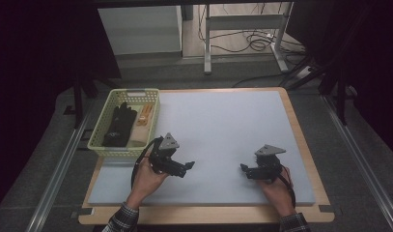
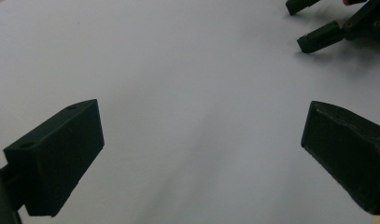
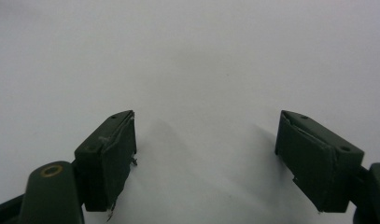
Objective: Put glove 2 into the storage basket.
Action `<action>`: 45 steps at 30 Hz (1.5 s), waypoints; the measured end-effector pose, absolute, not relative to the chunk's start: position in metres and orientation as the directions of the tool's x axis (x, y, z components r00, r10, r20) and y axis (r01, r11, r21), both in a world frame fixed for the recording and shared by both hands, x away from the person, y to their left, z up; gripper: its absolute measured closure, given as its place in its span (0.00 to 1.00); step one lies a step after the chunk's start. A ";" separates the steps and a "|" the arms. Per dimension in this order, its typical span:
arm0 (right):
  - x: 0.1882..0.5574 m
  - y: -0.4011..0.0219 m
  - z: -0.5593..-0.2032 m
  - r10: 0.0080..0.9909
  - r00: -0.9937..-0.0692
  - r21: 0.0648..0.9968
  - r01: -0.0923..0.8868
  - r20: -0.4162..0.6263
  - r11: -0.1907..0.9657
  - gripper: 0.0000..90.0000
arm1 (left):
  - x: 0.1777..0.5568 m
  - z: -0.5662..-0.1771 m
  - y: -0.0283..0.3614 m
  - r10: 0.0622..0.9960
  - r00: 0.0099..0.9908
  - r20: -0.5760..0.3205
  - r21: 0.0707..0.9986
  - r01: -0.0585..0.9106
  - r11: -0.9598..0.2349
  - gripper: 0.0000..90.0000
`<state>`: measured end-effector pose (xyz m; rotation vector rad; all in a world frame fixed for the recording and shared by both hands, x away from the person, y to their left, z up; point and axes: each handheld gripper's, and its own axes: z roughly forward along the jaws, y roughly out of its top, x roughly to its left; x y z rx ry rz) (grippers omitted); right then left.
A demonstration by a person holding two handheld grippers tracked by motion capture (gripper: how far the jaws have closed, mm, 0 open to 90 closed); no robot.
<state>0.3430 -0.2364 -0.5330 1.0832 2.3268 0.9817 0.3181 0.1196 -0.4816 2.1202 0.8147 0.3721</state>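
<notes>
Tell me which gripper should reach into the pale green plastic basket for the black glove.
Left. The left gripper sits just below the pale green plastic basket holding the black glove, jaws open and empty. The right gripper, also open, lies farther across the grey mat.

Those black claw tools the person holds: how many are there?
2. The left gripper is by the basket; the right gripper is over the mat's right part. Both open, empty.
</notes>
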 end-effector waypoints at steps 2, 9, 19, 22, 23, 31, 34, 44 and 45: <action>0.343 -0.236 -0.533 0.779 -0.625 0.733 0.505 -0.054 0.456 0.22 | 0.317 -0.486 0.118 0.659 0.752 -0.021 0.782 0.424 -0.458 0.00; 0.343 -0.236 -0.533 0.779 -0.625 0.733 0.505 -0.054 0.456 0.22 | 0.315 -0.501 0.114 0.652 0.757 -0.034 0.778 0.430 -0.459 0.00; 0.343 -0.236 -0.533 0.779 -0.625 0.733 0.505 -0.054 0.456 0.22 | 0.313 -0.521 0.114 0.654 0.755 -0.044 0.760 0.451 -0.468 0.00; 0.343 -0.236 -0.533 0.779 -0.625 0.733 0.505 -0.054 0.456 0.22 | 0.313 -0.527 0.114 0.653 0.756 -0.044 0.750 0.457 -0.479 0.00; 0.343 -0.236 -0.533 0.779 -0.625 0.733 0.505 -0.054 0.456 0.22 | 0.313 -0.529 0.114 0.652 0.757 -0.044 0.746 0.459 -0.482 0.00; 0.343 -0.236 -0.533 0.779 -0.625 0.733 0.505 -0.054 0.456 0.22 | 0.313 -0.545 0.111 0.650 0.759 -0.040 0.706 0.482 -0.519 0.00; 0.343 -0.236 -0.533 0.779 -0.624 0.733 0.505 -0.054 0.456 0.22 | 0.313 -0.547 0.110 0.651 0.759 -0.025 0.692 0.483 -0.536 0.00; 0.343 -0.236 -0.533 0.779 -0.625 0.734 0.502 -0.058 0.458 0.22 | 0.313 -0.548 0.110 0.652 0.757 -0.031 0.689 0.489 -0.535 0.00; 0.343 -0.236 -0.533 0.779 -0.625 0.734 0.502 -0.058 0.458 0.22 | 0.313 -0.548 0.110 0.652 0.757 -0.031 0.689 0.489 -0.535 0.00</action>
